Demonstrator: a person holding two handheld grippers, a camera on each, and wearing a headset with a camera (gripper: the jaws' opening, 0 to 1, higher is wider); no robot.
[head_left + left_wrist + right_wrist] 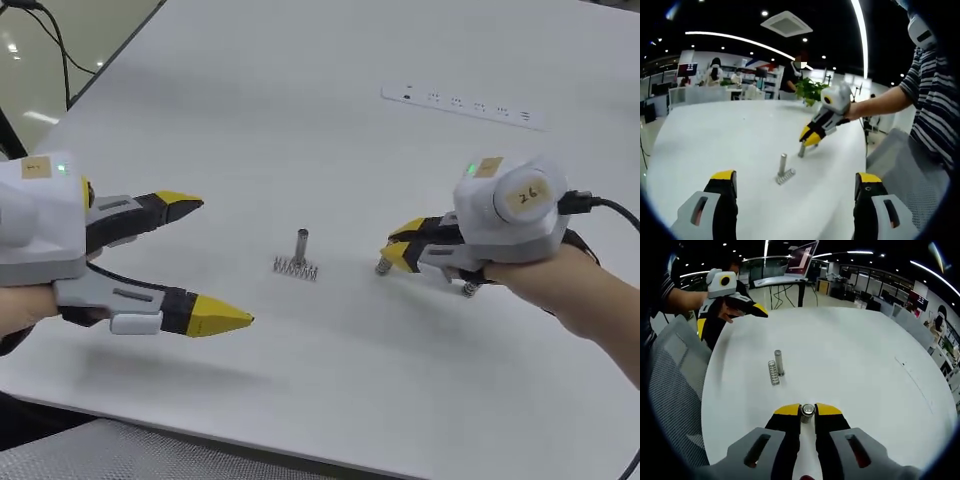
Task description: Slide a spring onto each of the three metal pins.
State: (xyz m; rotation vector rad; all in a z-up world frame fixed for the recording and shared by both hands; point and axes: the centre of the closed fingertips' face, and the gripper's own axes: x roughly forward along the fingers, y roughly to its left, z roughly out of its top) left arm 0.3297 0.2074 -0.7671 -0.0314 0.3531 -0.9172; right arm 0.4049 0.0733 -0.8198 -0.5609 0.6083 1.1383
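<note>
Near the middle of the white table (330, 90), an upright metal pin (301, 243), bare, with a loose spring (295, 268) flat on its side at the foot, touching or just beside it. At left in the head view, the left gripper (215, 262), up off the table and well apart from both. Gapes wide, yellow tips far from each other; holds nothing; points toward pin and spring, both seen between the tips in the left gripper view. At right, the right gripper (400, 255), low over the table in a hand (560, 285). Clamps almost closed on the top of a second pin (383, 266), seen end-on between the yellow tips in the right gripper view. Cannot tell contact of its lower end with the table, nor any spring on it. Just under the hand, a small metal piece (468, 288), too small to tell pin from spring. Far across the table, a white power strip (465, 105).
</note>
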